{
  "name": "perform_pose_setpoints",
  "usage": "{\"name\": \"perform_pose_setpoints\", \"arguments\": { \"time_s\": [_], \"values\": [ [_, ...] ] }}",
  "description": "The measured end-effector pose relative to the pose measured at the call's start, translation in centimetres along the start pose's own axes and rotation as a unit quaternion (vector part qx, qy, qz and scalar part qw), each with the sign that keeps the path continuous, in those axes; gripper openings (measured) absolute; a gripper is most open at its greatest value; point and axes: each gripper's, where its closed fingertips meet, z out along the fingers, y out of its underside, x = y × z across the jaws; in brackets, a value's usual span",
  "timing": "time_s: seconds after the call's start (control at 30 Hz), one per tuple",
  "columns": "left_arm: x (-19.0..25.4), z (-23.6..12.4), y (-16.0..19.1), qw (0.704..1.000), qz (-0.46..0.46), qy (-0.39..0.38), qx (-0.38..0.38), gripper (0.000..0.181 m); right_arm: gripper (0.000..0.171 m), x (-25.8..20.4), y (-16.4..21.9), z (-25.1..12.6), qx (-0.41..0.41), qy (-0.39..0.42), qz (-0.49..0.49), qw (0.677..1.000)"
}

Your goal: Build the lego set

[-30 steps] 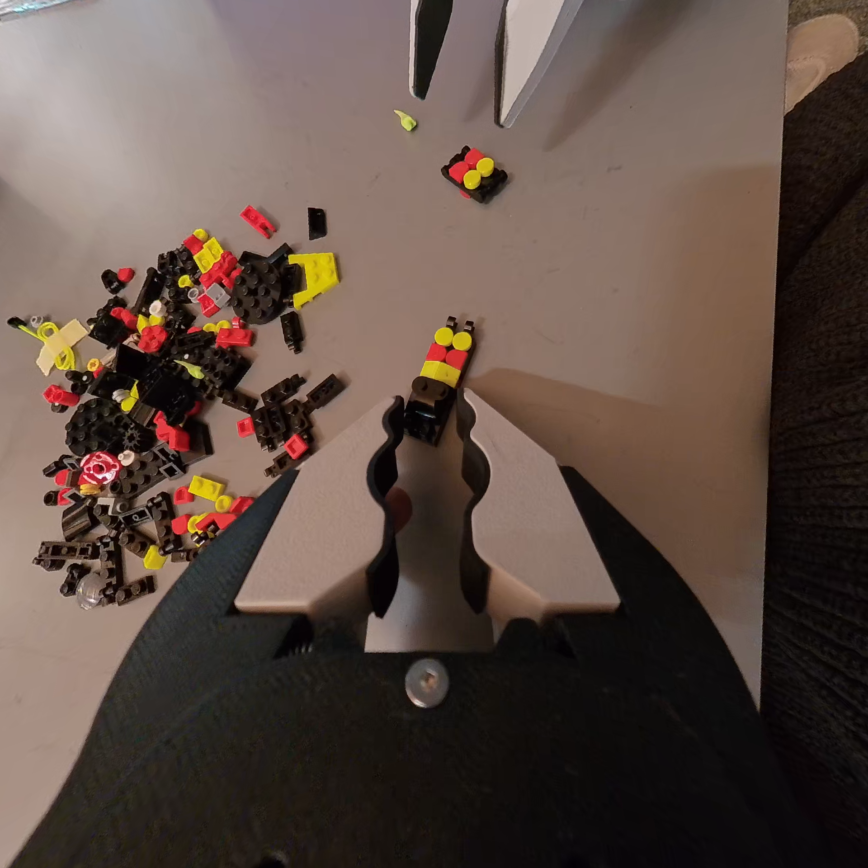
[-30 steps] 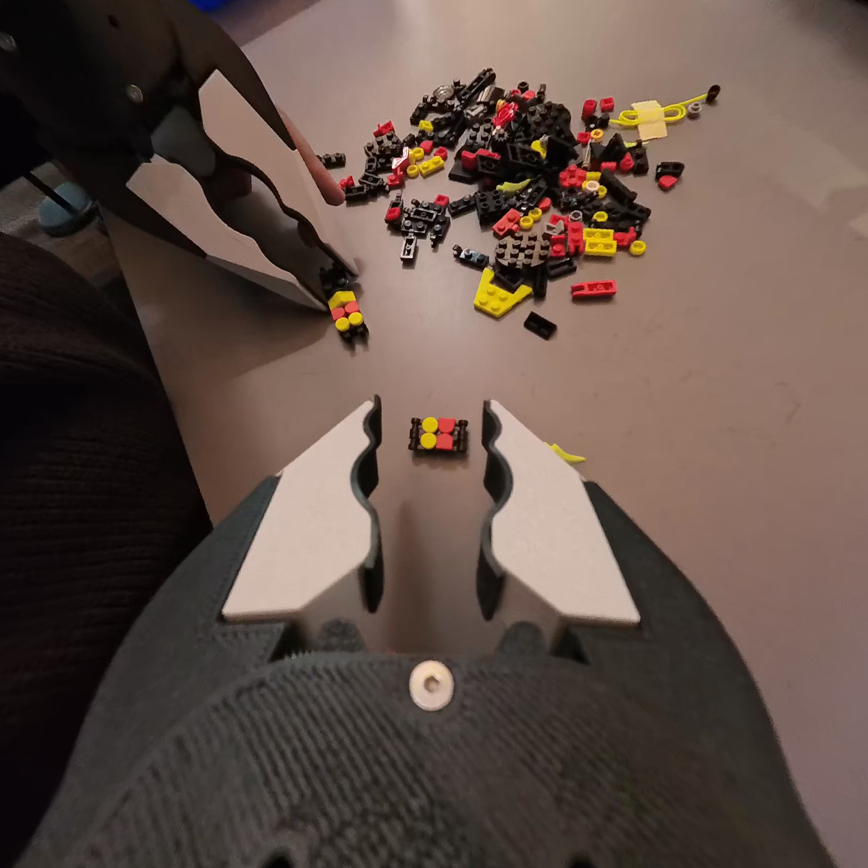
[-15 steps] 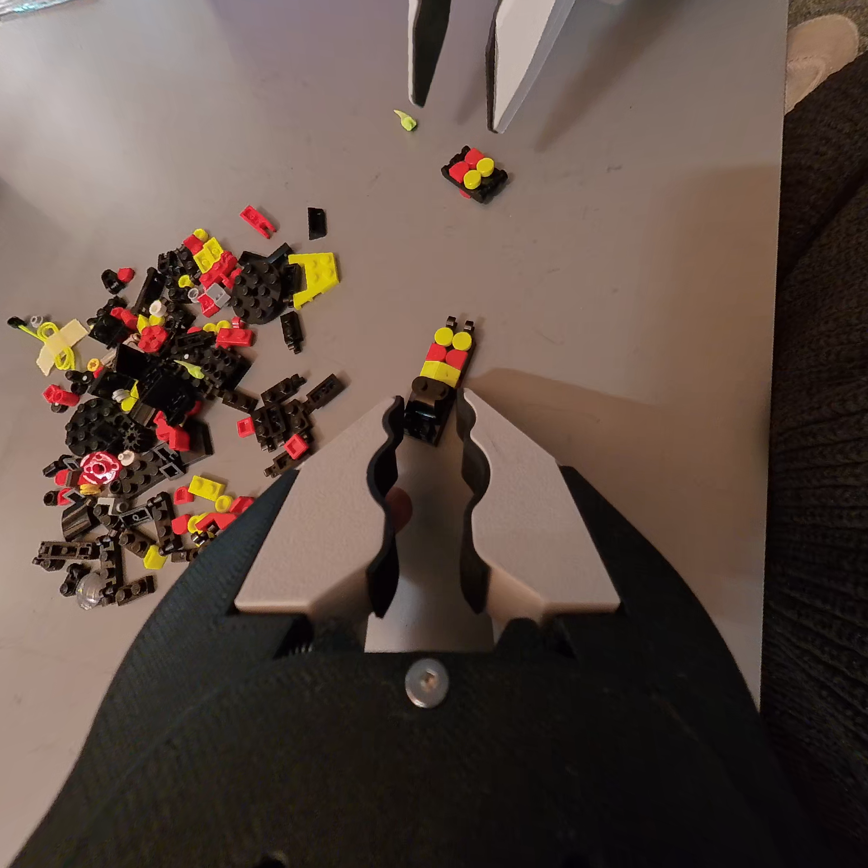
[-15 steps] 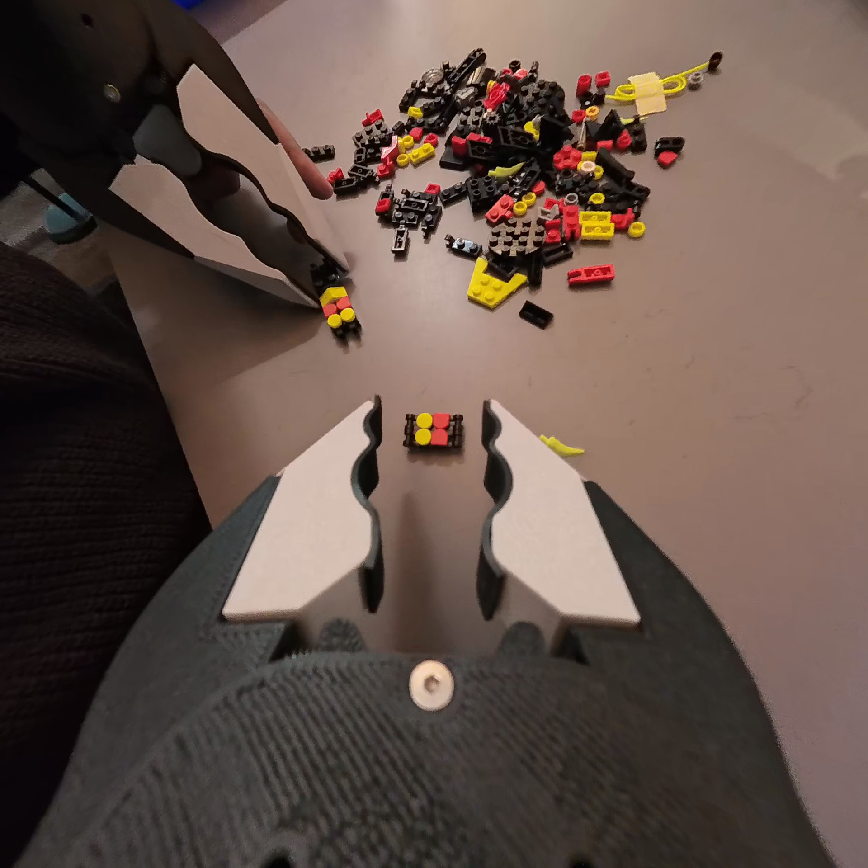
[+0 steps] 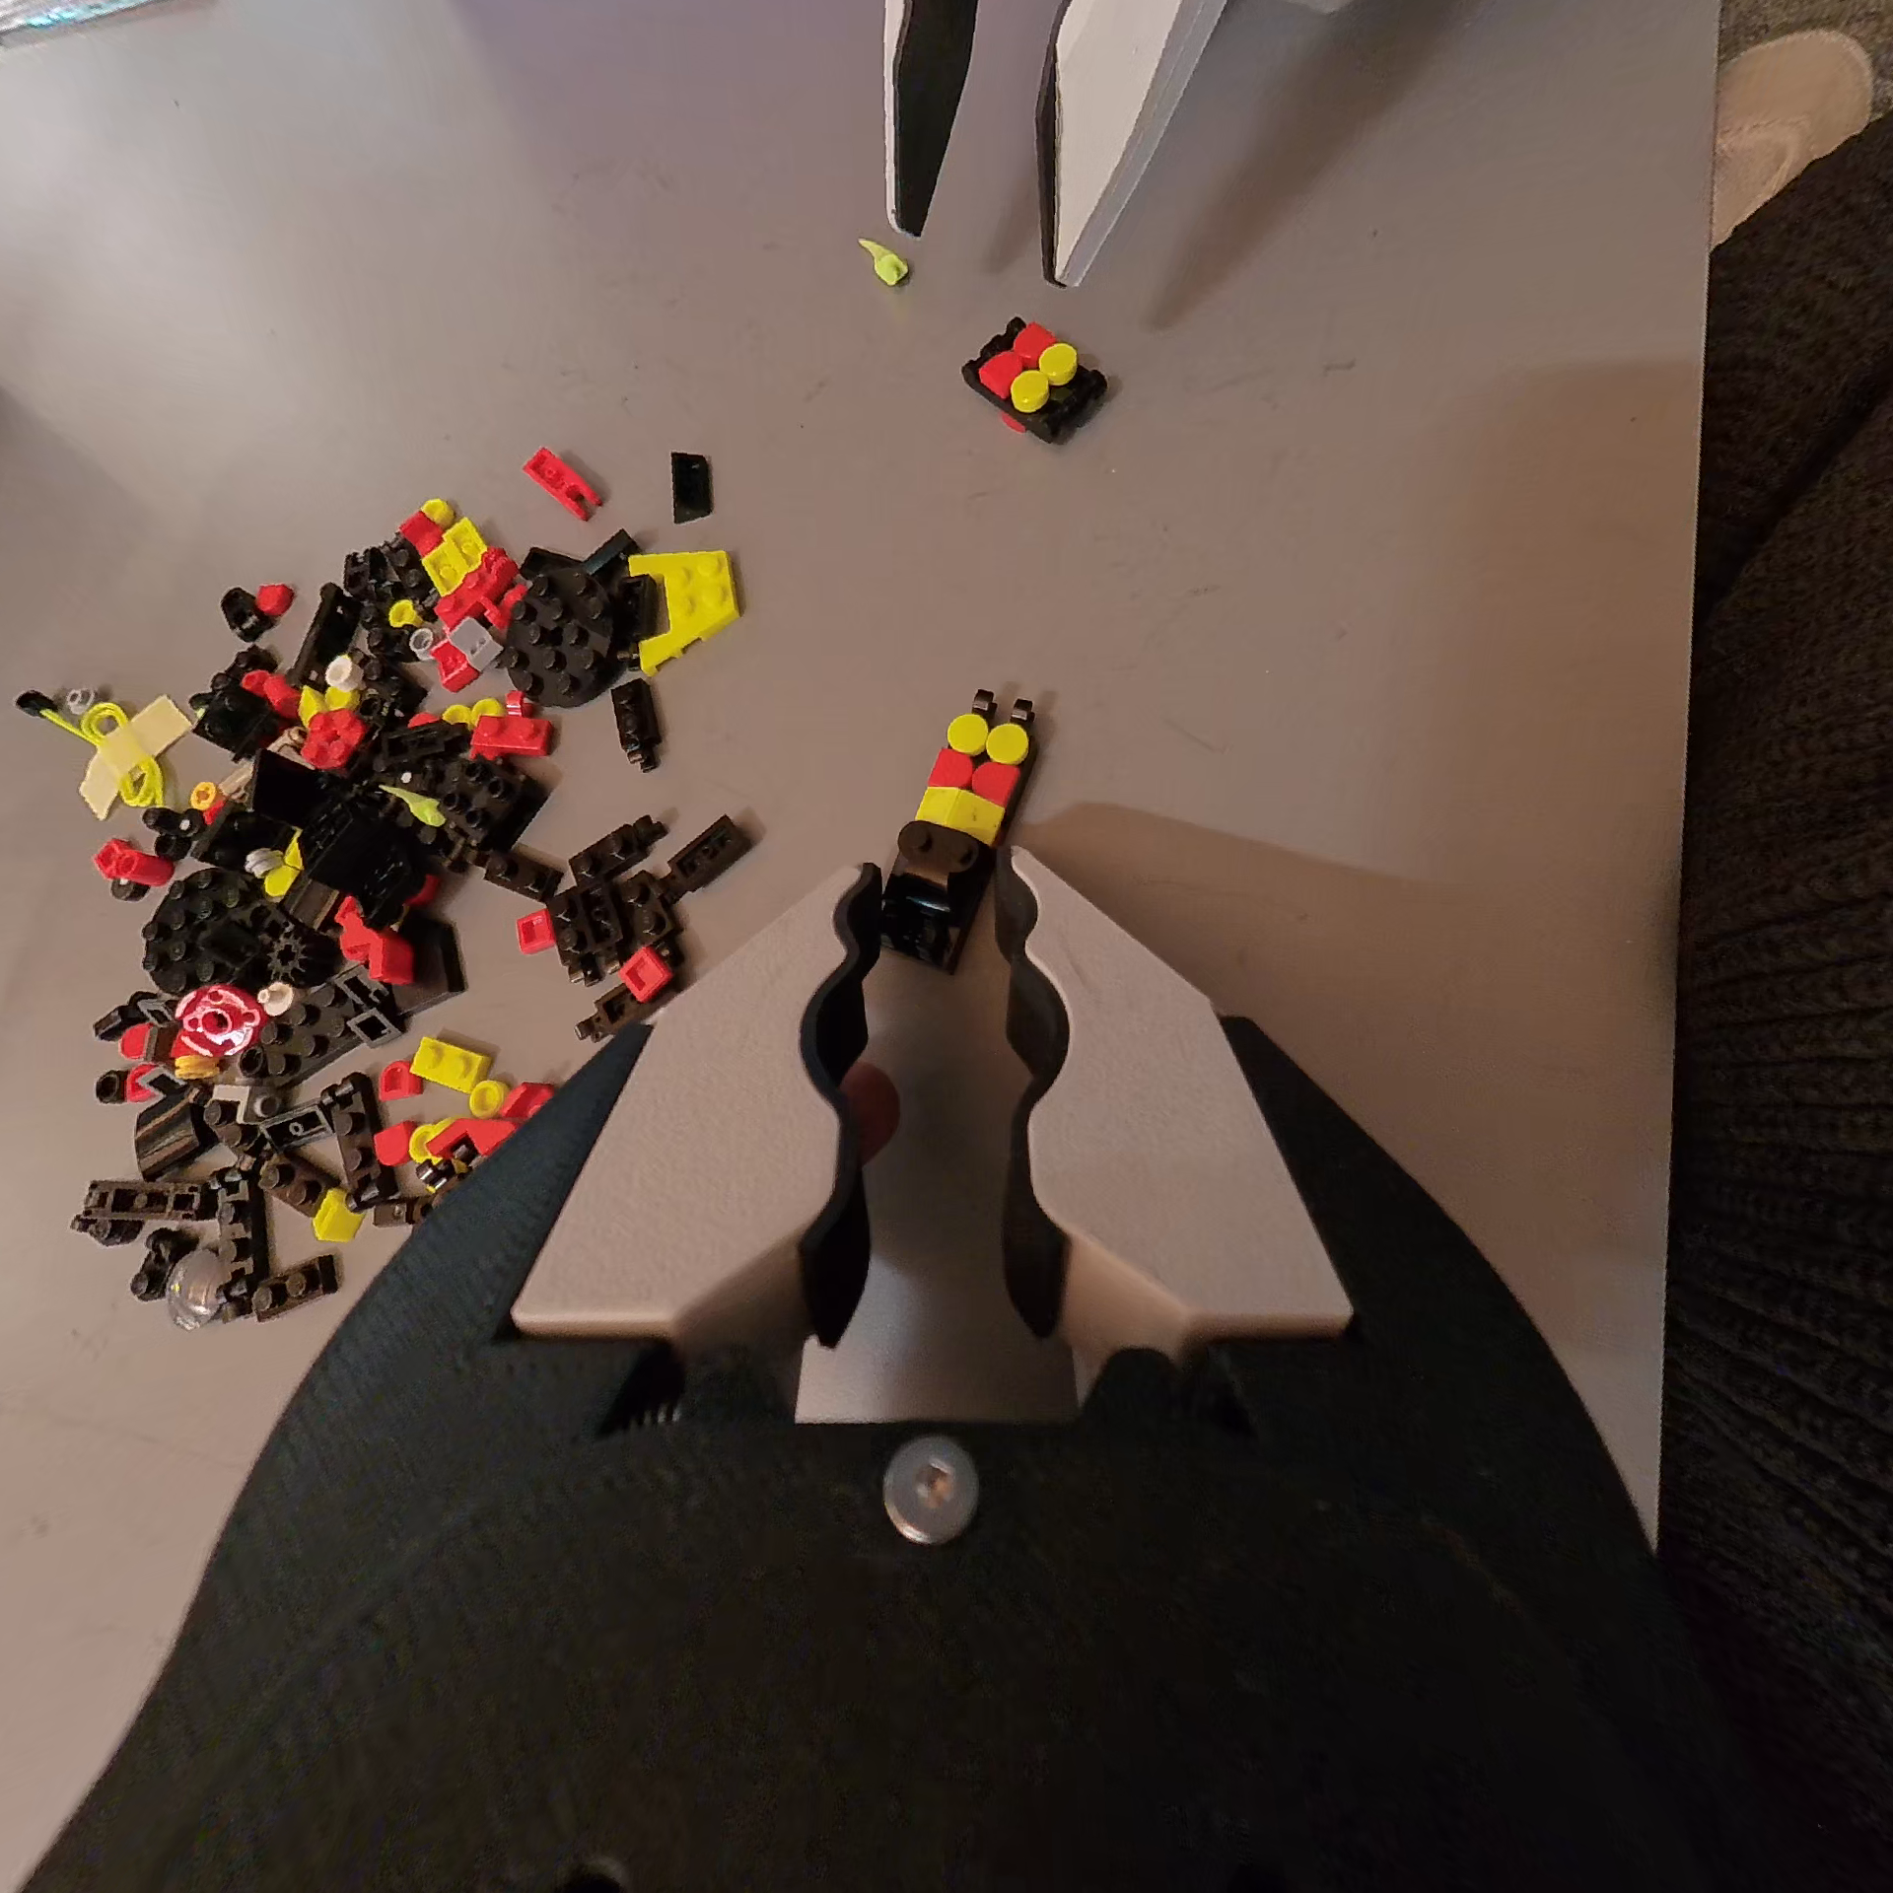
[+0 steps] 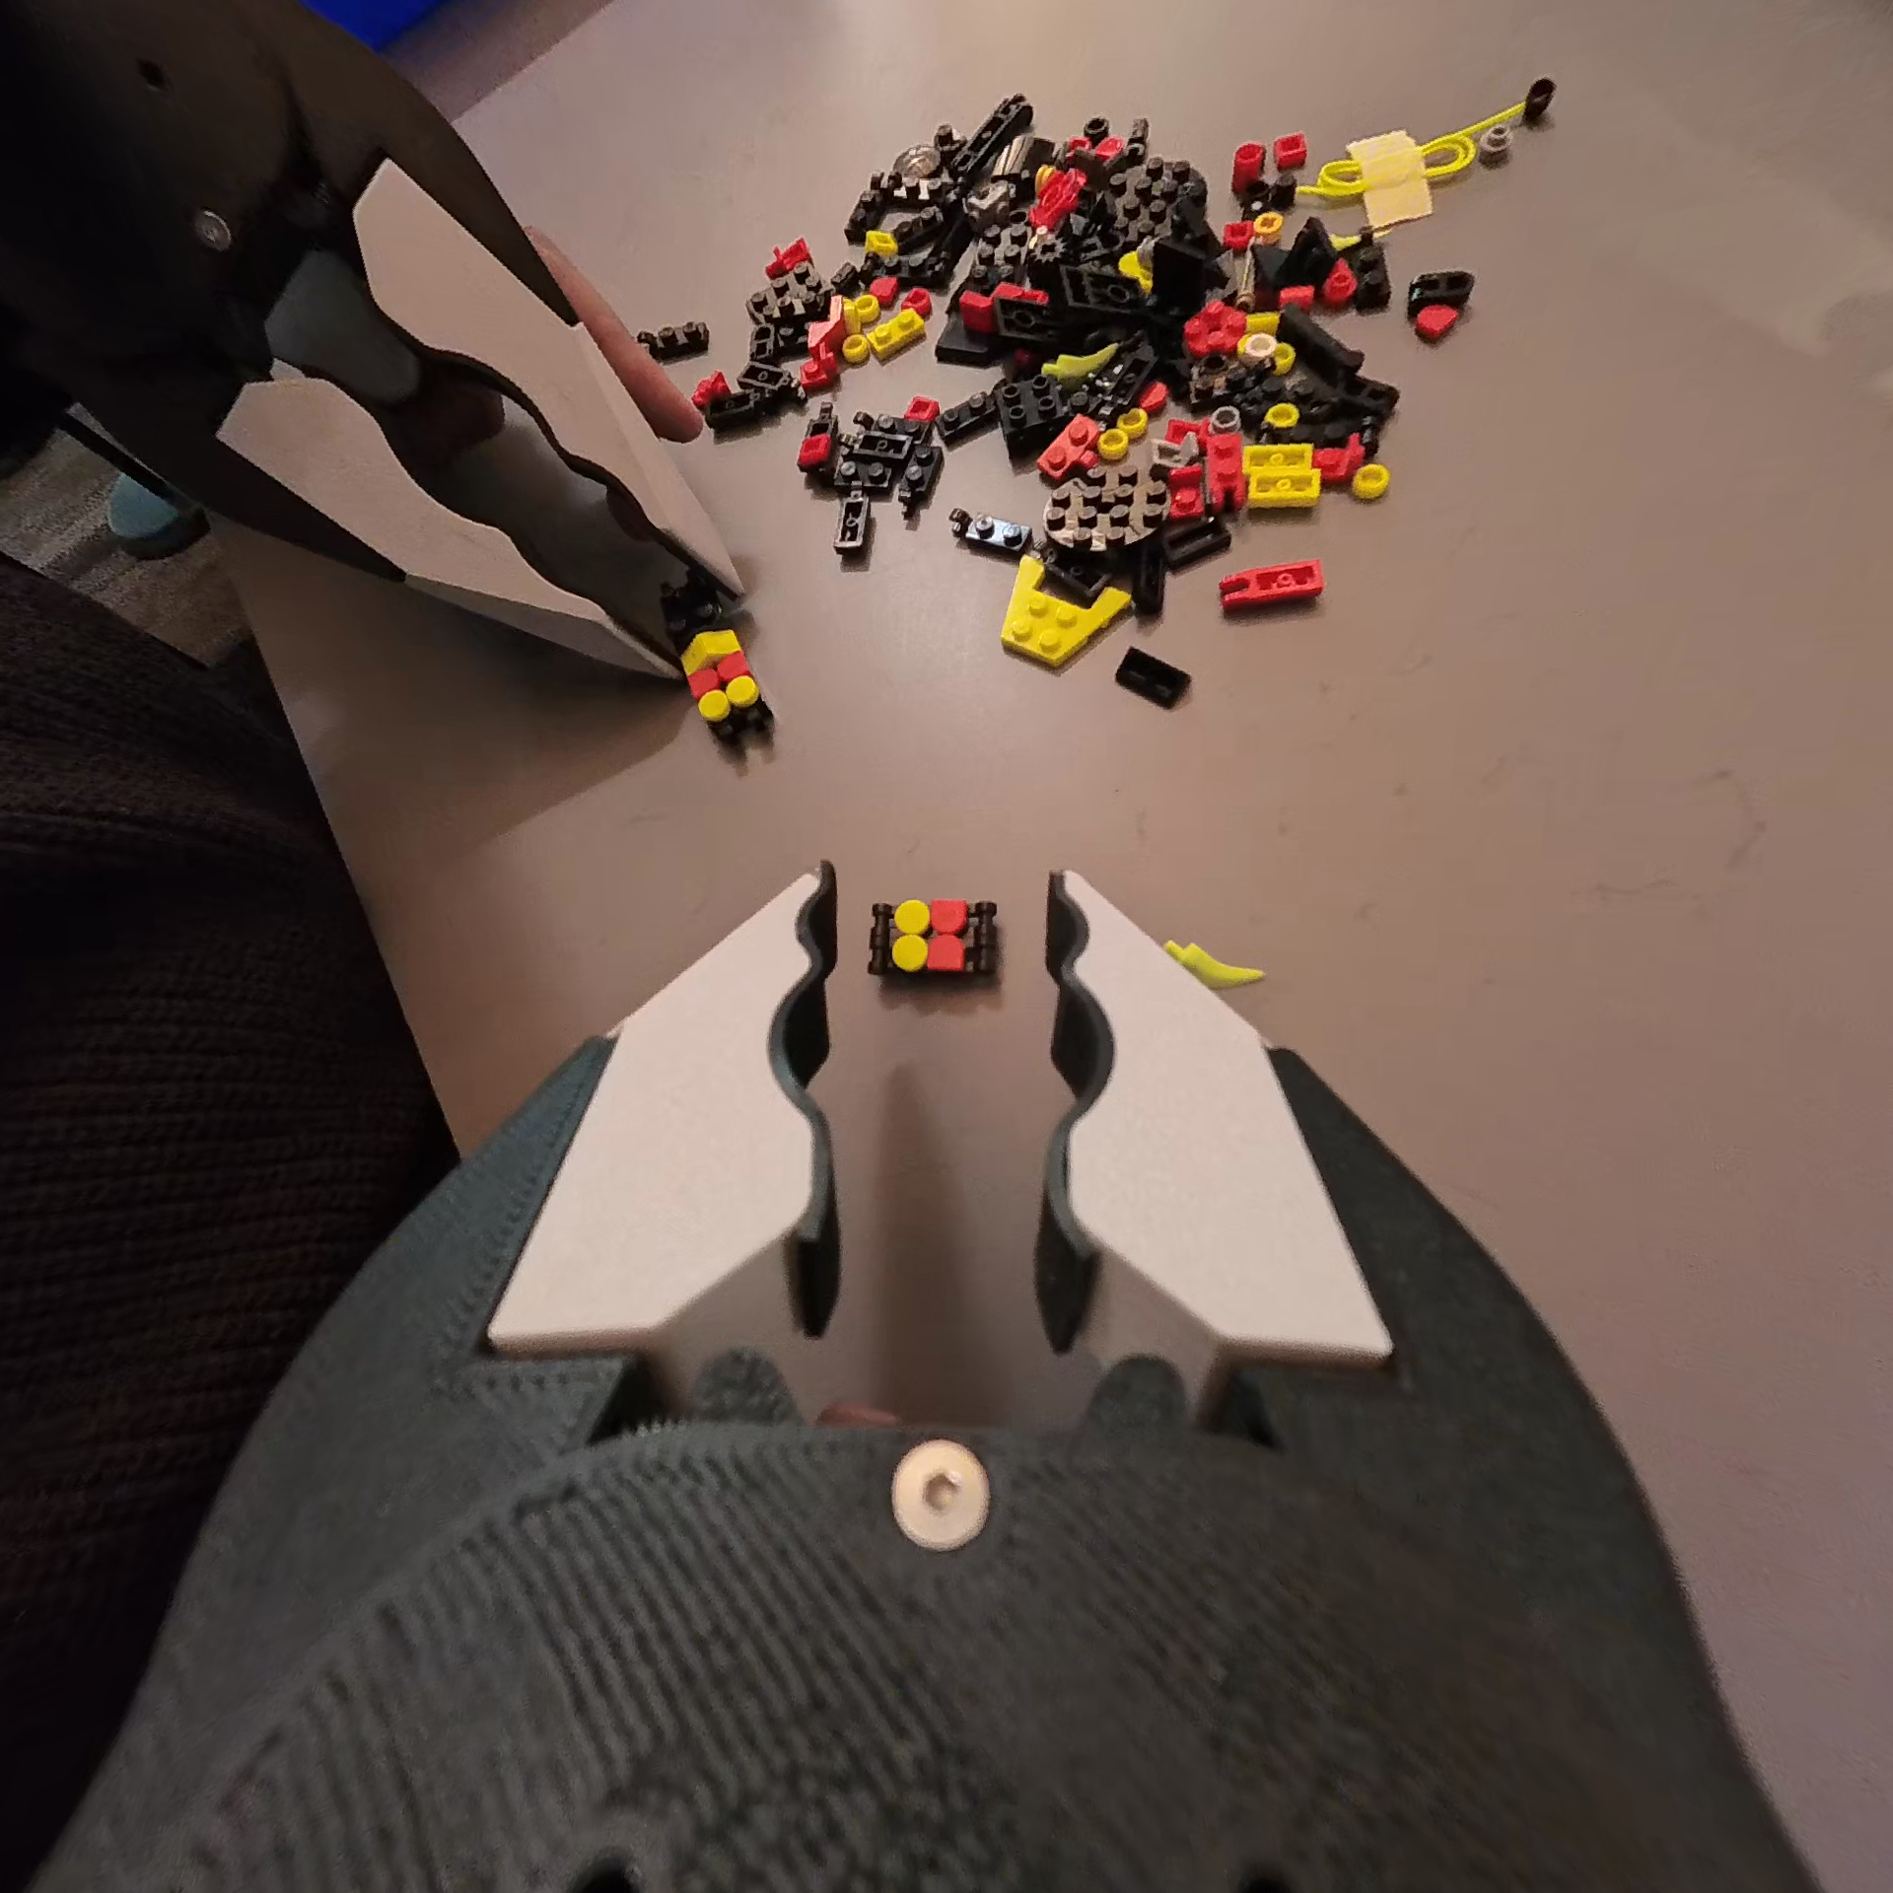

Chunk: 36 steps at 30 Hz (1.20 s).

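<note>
Now | left gripper point(image 5: 927, 901) pinches the long black-red-yellow assembly point(image 5: 968, 809) by its black end | right gripper point(image 6: 937, 927), jaws apart, straddles the small studded block point(image 6: 932, 937) at twelve o'clock, holding nothing | light, rigid, likely snap-apart: grip the black sides

Plastic bricks on a smooth matt table

Glossy plastic bricks point(image 5: 338, 840) lie on the grey table point(image 5: 1280, 574); the right gripper point(image 6: 937, 901) has matt grey fingers point(image 6: 707, 1106), a ridged dark body and one shiny metal screw point(image 6: 939, 1491).
</note>
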Motion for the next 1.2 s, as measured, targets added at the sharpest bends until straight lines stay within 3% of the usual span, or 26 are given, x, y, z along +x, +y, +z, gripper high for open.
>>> {"name": "perform_pose_setpoints", "arguments": {
  "time_s": [0.3,0.4,0.57,0.87,1.2],
  "values": [
    [0.0,0.0,0.0,1.0,0.0,0.0,0.0,0.02,0.039,0.5,-0.5,-0.4,0.015,0.009,0.002,1.0],
    [0.0,0.0,0.0,1.0,0.0,0.0,0.0,0.021,0.026,0.4,-0.7,-1.1,0.014,0.015,-0.017,1.0],
    [0.0,0.0,0.0,1.0,-0.001,0.001,0.0,0.02,0.015,0.0,0.7,-1.9,-0.054,0.046,-0.077,0.994],
    [-0.1,0.0,0.1,1.0,-0.001,0.001,-0.001,0.021,0.005,1.4,3.5,-0.1,-0.147,0.105,-0.136,0.974],
    [-0.1,0.0,0.1,1.0,0.0,-0.001,-0.001,0.021,0.0,0.7,1.1,2.6,-0.072,0.135,-0.181,0.972]
  ]
}}
